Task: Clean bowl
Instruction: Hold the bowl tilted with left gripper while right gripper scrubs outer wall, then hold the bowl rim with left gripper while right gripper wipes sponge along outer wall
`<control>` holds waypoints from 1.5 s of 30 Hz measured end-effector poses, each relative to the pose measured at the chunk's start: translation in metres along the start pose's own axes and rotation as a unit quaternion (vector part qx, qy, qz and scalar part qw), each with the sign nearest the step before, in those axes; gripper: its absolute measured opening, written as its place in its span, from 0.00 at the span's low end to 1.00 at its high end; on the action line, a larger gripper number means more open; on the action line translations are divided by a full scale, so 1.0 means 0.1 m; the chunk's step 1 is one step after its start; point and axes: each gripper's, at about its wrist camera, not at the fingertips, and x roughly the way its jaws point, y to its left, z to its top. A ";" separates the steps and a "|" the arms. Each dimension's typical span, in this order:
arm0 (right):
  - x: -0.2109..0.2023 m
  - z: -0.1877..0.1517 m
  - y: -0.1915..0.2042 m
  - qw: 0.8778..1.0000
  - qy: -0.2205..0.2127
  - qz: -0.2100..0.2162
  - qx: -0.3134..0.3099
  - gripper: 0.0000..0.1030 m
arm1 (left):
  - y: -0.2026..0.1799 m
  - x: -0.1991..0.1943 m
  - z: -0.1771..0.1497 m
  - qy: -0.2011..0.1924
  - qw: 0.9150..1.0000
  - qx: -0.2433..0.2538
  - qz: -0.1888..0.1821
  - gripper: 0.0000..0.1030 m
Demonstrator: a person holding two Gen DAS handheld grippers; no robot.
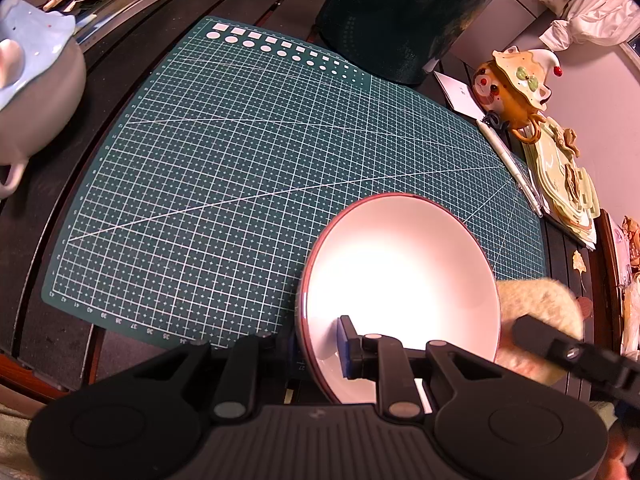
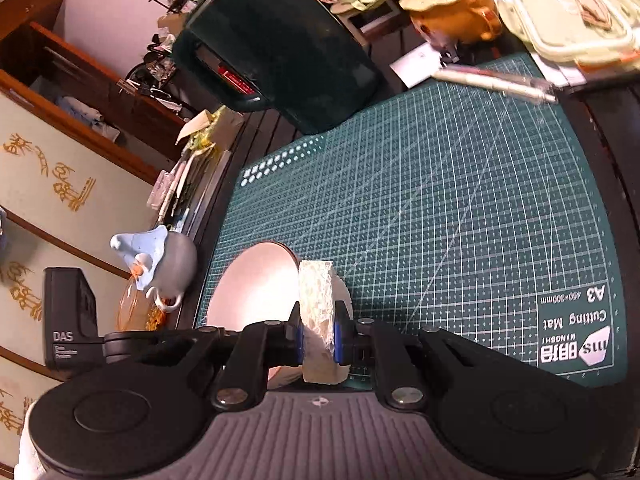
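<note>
A white bowl [image 1: 400, 280] with a dark red rim stands tilted on its edge above the green cutting mat [image 1: 240, 160]. My left gripper [image 1: 320, 342] is shut on the bowl's near rim, one blue pad [image 1: 345, 340] inside and the other finger outside the wall. A pale yellow sponge [image 2: 318, 312] sits pinched between the blue pads of my right gripper [image 2: 318, 336]. In the right wrist view the sponge lies against the right rim of the bowl [image 2: 256, 288]. The left wrist view shows the sponge [image 1: 536, 308] at the bowl's right edge, with the right gripper [image 1: 560, 350] coming in from the right.
A dark green jug [image 1: 400, 12] stands at the mat's far edge. A grey teapot with a blue lid [image 1: 36, 92] sits left of the mat. Right of it are an orange bear-shaped pot [image 1: 508, 88], a white pen [image 1: 512, 168] and lidded containers [image 1: 560, 184]. A black box [image 2: 68, 316] stands by the wall.
</note>
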 end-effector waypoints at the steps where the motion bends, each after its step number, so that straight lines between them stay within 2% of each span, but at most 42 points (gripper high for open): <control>1: -0.04 0.01 0.01 1.000 -0.014 0.006 -0.001 0.12 | 0.00 0.00 0.00 0.000 1.000 0.000 0.000 0.18; 4: -0.11 0.03 0.02 0.999 -0.043 0.016 0.002 0.12 | 0.00 0.00 0.00 0.000 1.000 0.000 0.000 0.18; 6: -0.10 0.05 0.01 0.999 -0.045 0.018 0.006 0.12 | -0.01 0.00 0.00 0.000 1.000 0.000 0.001 0.18; 11: 0.01 0.03 0.00 1.000 -0.003 0.003 0.001 0.12 | 0.00 0.00 0.00 0.000 1.000 -0.001 0.001 0.18; 15: -0.07 -0.04 0.03 1.000 0.008 0.009 -0.008 0.12 | 0.01 0.00 0.01 0.000 1.000 0.001 0.000 0.18; 24: -0.03 0.08 0.00 0.999 -0.039 0.019 0.005 0.12 | 0.00 0.00 0.01 0.000 1.000 0.003 0.002 0.19; 27: 0.08 0.05 -0.10 1.000 -0.007 0.013 0.024 0.12 | 0.00 -0.01 0.01 0.000 1.000 0.001 0.001 0.19; 31: 0.01 -0.01 -0.04 1.000 0.012 0.015 0.008 0.12 | 0.01 -0.01 0.01 -0.001 1.000 0.002 0.000 0.19; 38: -0.15 0.06 0.05 0.999 -0.036 0.029 0.000 0.12 | 0.00 0.00 0.01 0.000 1.000 0.002 0.001 0.19; 45: 0.05 0.02 -0.12 0.999 0.010 0.028 0.042 0.13 | 0.00 0.00 0.00 -0.001 1.000 0.002 0.001 0.19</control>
